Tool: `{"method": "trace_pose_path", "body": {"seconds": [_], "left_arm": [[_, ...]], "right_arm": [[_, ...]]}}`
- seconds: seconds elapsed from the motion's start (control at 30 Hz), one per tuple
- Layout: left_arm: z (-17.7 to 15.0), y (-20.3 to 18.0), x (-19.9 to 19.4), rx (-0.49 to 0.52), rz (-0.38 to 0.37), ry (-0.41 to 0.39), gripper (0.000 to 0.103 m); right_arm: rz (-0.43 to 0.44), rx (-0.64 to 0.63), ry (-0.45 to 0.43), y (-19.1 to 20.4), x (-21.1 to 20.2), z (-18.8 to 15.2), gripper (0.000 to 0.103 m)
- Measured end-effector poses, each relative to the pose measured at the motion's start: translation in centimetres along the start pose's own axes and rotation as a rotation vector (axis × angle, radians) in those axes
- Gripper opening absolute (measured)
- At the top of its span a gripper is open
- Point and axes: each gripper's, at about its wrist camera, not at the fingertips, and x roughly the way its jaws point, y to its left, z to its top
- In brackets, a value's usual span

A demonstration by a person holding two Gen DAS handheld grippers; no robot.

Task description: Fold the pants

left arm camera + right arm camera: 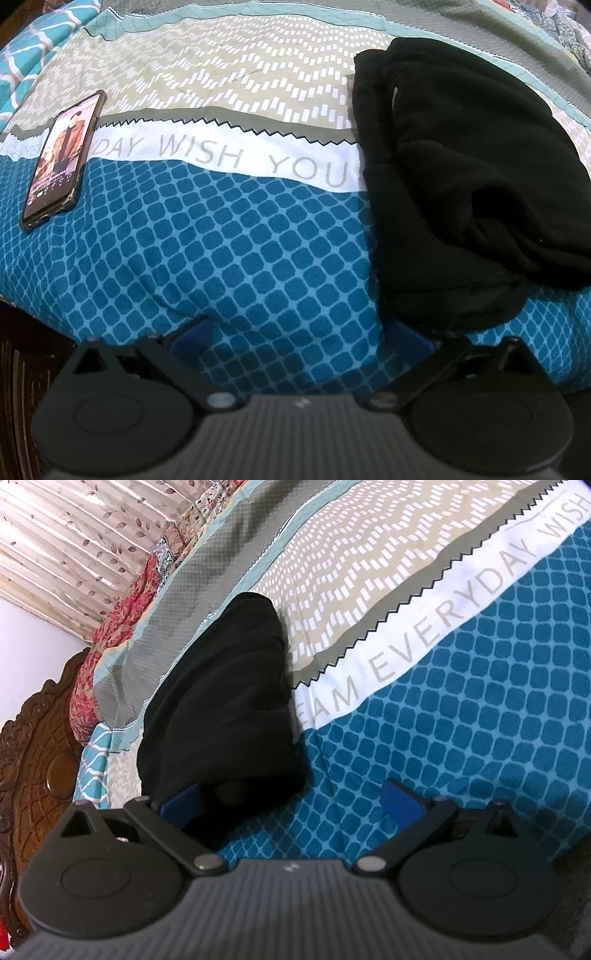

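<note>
The black pants (461,166) lie folded into a thick bundle on the patterned bedsheet (240,240), at the right of the left wrist view. My left gripper (301,338) is open over the blue part of the sheet, its right pad (406,339) just below the bundle's near edge, nothing between the pads. In the right wrist view the pants (221,701) stretch away at centre left. My right gripper (291,803) stands wide open. The bundle's near end lies beside its left pad (181,805), and the right pad (400,801) is over bare sheet.
A phone (61,158) with a lit screen lies on the sheet at the left. A carved wooden bed frame (33,738), a floral quilt (122,609) and a curtain (74,535) stand beyond the pants. The bed's edge drops off at the lower left (22,332).
</note>
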Motion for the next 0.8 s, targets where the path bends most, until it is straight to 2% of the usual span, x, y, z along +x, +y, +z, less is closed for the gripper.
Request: {"method": "trace_pose_path", "body": {"seconds": [0.8], "left_arm": [[-0.6, 0.8, 0.1, -0.036, -0.03, -0.002, 0.103]], "right_arm": [[0.025, -0.019, 0.003, -0.3, -0.2, -0.1, 0.103]]}}
